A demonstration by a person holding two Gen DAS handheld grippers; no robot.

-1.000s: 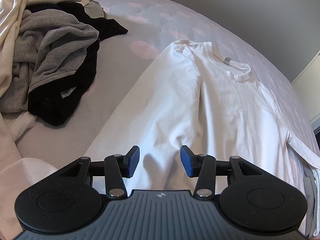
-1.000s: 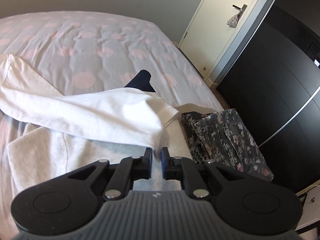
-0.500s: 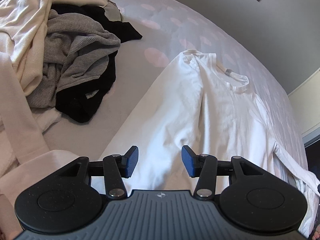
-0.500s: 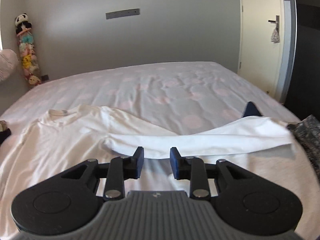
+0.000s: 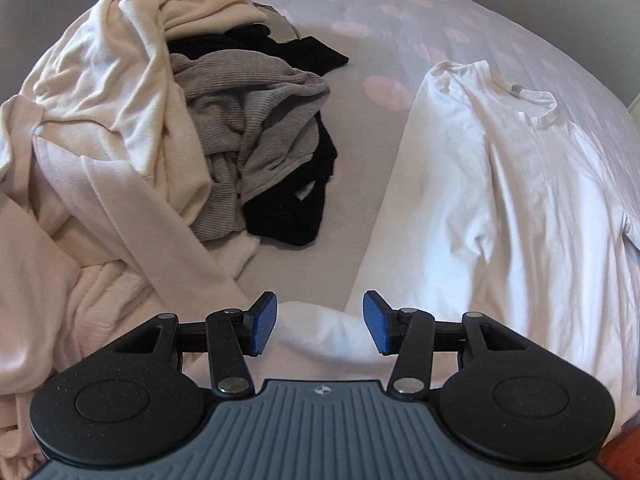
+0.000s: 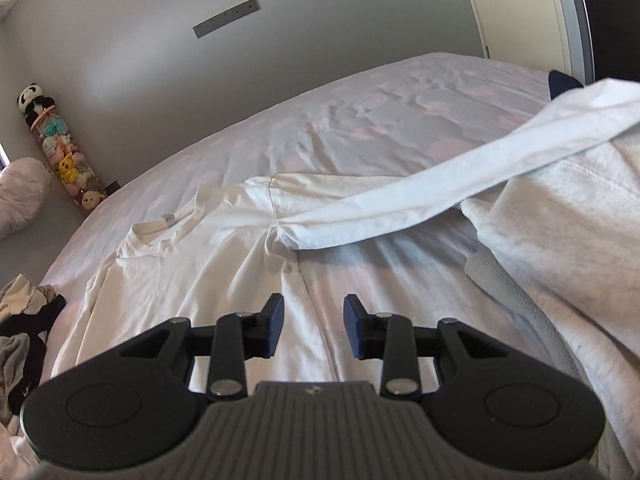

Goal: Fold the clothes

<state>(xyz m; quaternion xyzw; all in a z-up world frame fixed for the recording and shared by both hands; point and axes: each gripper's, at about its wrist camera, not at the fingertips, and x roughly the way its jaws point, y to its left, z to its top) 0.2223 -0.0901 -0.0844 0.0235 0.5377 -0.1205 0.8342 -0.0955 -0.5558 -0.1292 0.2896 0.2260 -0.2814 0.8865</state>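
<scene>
A white long-sleeved shirt (image 5: 500, 208) lies flat on the bed, collar at the far end. My left gripper (image 5: 320, 314) hovers open over its near left corner, where a fold of white cloth bulges below the blue pads without touching them. In the right wrist view the same shirt (image 6: 224, 264) fills the middle. Its sleeve (image 6: 440, 196) stretches out to the right across a pale grey sweatshirt (image 6: 560, 208). My right gripper (image 6: 314, 320) hangs above the shirt's side seam below the armpit, its jaws opening, nothing between them.
A heap of unfolded clothes (image 5: 160, 120), cream, grey and black, lies left of the shirt. The spotted bedsheet (image 6: 360, 120) runs to the grey wall. A tube of plush toys (image 6: 60, 148) stands in the corner and a door (image 6: 520, 12) at the far right.
My right gripper let go of the sleeve end, opened and swung left over the shirt's body. My left gripper drew back and left from the shirt's middle toward its near corner, so the heap looms larger.
</scene>
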